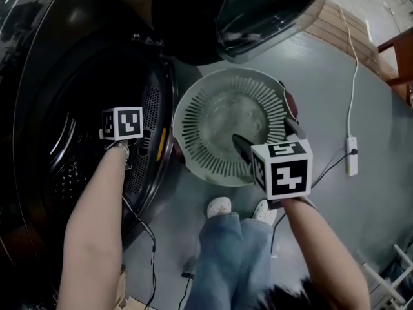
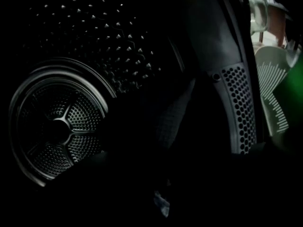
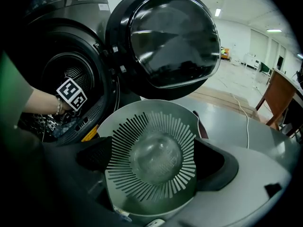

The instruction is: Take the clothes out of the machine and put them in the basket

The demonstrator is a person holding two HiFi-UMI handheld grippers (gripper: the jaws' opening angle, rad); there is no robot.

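Observation:
The dark washing machine stands at the left with its round door swung open above the basket. My left gripper reaches into the drum; only its marker cube shows in the head view. In the left gripper view, my left gripper is lost in darkness, its jaws drawn together in dark cloth. The right gripper view shows dark cloth bunched under that hand. A pale green round basket sits on the floor with nothing in it. My right gripper hovers open over the basket, its jaws empty.
The drum's perforated back wall is far in. A white cable with a switch box lies on the grey floor at the right. The person's jeans and white shoes are just below the basket. Wooden furniture stands at the far right.

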